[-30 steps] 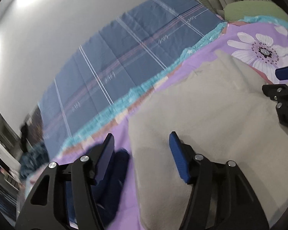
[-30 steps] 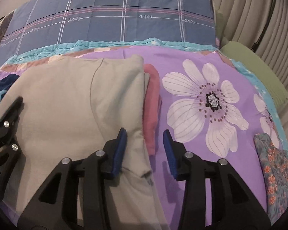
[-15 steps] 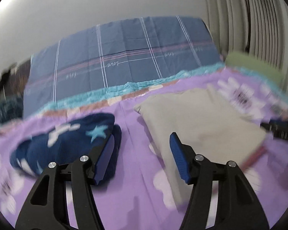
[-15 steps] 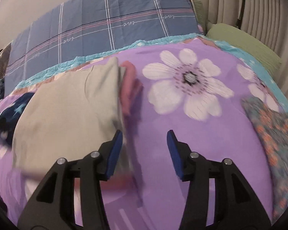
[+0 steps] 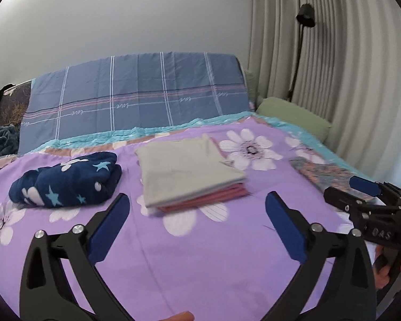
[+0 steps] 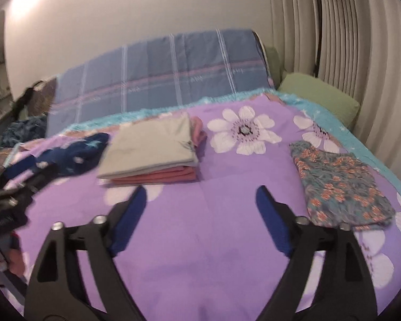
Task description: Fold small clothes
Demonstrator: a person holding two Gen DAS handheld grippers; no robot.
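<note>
I have both claws clear of the laundry, so I read this as the gap between garments: one item finished and stacked, the next not yet picked up. My left gripper [image 5: 197, 211] has just been spreading its jaws and they stand wide apart with only the purple flowered bedspread [image 5: 200, 267] showing between them; my right gripper [image 6: 200, 203] has likewise just been opening and holds nothing. The folded beige cloth [image 5: 184, 171] lies flat on top of a folded salmon-pink garment [image 5: 214, 196], the pair forming a neat stack near the middle of the bed, ahead of both claws and apart from them. To its left sits a rolled navy fleece with white flowers and pale blue stars [image 5: 69, 182], bundled rather than squared. The flat teal garment with orange floral print [image 6: 339, 187] lies by itself on the right side, just beyond my right claw. My guess is that piece comes next: I would swing both claws over it, lower them, and pinch two corners along one edge.
</note>
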